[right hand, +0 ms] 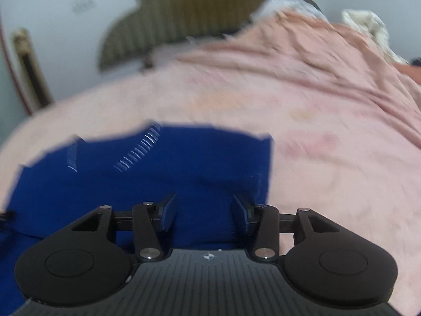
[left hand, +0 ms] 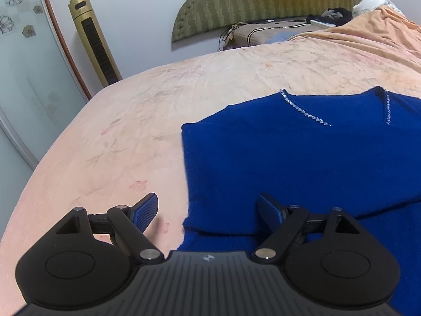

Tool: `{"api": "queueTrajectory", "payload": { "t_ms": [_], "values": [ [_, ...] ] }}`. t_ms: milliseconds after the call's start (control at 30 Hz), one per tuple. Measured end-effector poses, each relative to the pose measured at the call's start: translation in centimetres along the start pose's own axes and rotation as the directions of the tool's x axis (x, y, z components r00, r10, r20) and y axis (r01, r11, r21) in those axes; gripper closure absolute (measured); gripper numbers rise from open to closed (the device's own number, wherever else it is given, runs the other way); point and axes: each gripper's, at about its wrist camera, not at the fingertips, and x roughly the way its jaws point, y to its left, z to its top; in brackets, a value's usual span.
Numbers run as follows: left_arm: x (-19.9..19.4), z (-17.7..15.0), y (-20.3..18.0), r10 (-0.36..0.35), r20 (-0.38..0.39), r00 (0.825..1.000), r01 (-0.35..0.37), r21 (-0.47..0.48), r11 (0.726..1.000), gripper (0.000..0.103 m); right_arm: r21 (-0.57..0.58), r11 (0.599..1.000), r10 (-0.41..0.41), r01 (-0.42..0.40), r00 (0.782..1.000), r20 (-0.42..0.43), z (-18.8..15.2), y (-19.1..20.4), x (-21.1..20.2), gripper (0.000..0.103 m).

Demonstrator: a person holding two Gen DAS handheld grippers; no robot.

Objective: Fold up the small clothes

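Lying flat on the bed [left hand: 131, 121], the blue sweater [left hand: 289, 158] spreads beneath both released claws, left claw [left hand: 208, 210] and right claw [right hand: 204, 212].

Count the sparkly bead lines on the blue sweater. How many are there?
2. On the blue sweater, one sparkly line runs down the neckline's left side, and a shorter one runs down its right side. More beads may be hidden past the picture's edge.

We are in a home bedroom: a wide bed [left hand: 184, 100] with a peach sheet fills the view, a padded headboard [left hand: 263, 2] at 12 o'clock, a tower fan [left hand: 93, 39] at 10 o'clock, a wardrobe door [left hand: 23, 65] at 9 o'clock.
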Motion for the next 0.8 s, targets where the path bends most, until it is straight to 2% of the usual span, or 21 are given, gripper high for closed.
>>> {"api": "queueTrajectory", "payload": {
  "t_ms": [33, 100, 133, 167, 233, 367, 433, 567, 700, 800],
  "values": [
    [-0.1, -0.2, -0.1, 0.003, 0.002, 1.0, -0.003, 0.005, 1.0, 0.019, 0.017, 0.999, -0.036, 0.036, 0.999, 0.009, -0.3, -0.3, -0.1, 0.05],
    [-0.2, -0.4, -0.2, 0.003, 0.0, 1.0, -0.003, 0.008, 1.0, 0.019, 0.051, 0.998, -0.023, 0.02, 0.999, 0.046, -0.7, -0.3, -1.4, 0.047],
    [-0.2, -0.5, -0.2, 0.0, -0.005, 1.0, 0.001, 0.005, 1.0, 0.019, 0.057, 0.998, 0.007, -0.011, 0.998, 0.064, -0.9, -0.3, -2.2, 0.04],
    [-0.1, -0.5, -0.2, -0.004, -0.011, 1.0, 0.004, -0.001, 1.0, 0.019, 0.052, 0.998, 0.035, -0.039, 0.996, 0.079, -1.2, 0.0, -2.8, 0.028],
    [-0.1, -0.6, -0.2, -0.009, -0.021, 1.0, 0.009, -0.008, 1.0, 0.019, 0.023, 0.998, 0.054, -0.056, 0.996, 0.074, -1.7, 0.7, -3.1, 0.013],
    [-0.6, -1.0, 0.0, -0.011, -0.017, 1.0, 0.01, -0.009, 1.0, 0.019, 0.0, 0.999, -0.049, 0.049, 0.999, -0.01, -2.4, 0.7, -1.4, 0.015],
    [-0.7, -1.1, 0.2, -0.009, -0.021, 1.0, 0.009, -0.012, 1.0, 0.019, 0.03, 0.997, -0.065, 0.064, 0.998, 0.014, -3.0, 0.2, -2.2, 0.014],
    [-0.7, -1.4, 0.4, -0.021, -0.036, 0.999, 0.02, -0.029, 0.999, 0.019, 0.022, 0.999, -0.029, 0.028, 0.998, 0.064, -3.7, 0.7, -4.6, 0.011],
    [-1.2, -2.0, 0.5, -0.037, -0.047, 0.998, 0.036, -0.028, 0.999, 0.019, -0.014, 1.0, 0.008, -0.008, 0.999, 0.046, -4.5, 1.6, -5.4, 0.01],
    [-2.1, -2.8, 1.0, -0.076, -0.052, 0.996, 0.074, -0.04, 0.996, 0.019, -0.018, 0.999, 0.043, -0.042, 0.999, 0.029, -5.2, 2.1, -5.9, 0.01]
  ]
}}
